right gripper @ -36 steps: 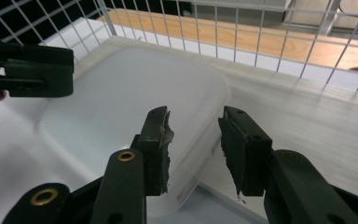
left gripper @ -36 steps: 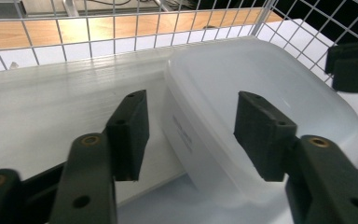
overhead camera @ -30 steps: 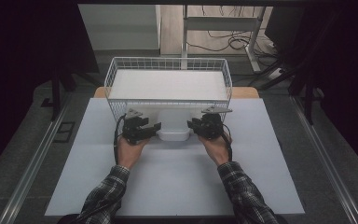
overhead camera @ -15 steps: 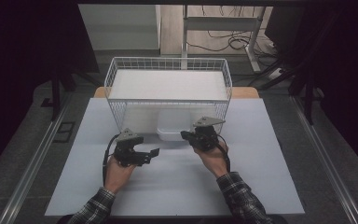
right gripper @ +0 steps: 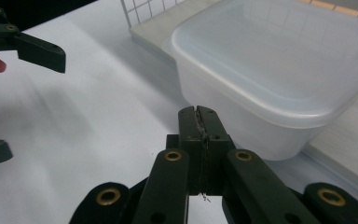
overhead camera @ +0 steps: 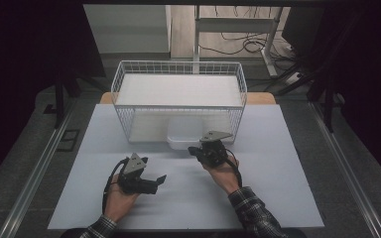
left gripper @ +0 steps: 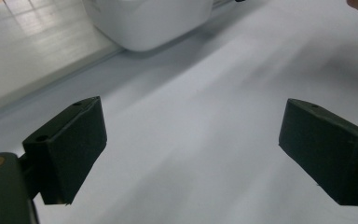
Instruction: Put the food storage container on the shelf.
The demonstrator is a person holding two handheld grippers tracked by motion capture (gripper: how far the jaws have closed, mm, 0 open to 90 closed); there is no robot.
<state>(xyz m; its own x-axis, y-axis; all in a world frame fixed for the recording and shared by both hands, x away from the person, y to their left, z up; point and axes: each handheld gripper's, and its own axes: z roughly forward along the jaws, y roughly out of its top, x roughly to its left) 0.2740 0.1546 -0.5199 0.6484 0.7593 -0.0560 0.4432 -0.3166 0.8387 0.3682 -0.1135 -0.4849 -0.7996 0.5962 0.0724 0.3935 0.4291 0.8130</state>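
A translucent white plastic container (overhead camera: 188,141) sticks out of the front of a white wire basket (overhead camera: 178,63) on the pale table mat. My right gripper (overhead camera: 193,149) lies just in front of the container, jaws shut with nothing in them; in the right gripper view its tips (right gripper: 199,115) stop short of the container's wall (right gripper: 279,70). My left gripper (overhead camera: 155,173) rests lower left, pointing right. Its jaws have just been opening and stand wide (left gripper: 191,112) over bare mat, with the container (left gripper: 149,23) farther off.
The basket holds a flat white board (overhead camera: 178,90) across its inside. The mat (overhead camera: 278,188) spreads out to the right and front of both hands. Grey floor rails, table legs and cables lie beyond the table. The left gripper (right gripper: 28,46) shows at upper left of the right gripper view.
Both hands have drawn back from the container's sides towards the near edge. The left went farther and now points right with its jaws wider. The right gripper's jaws have closed.
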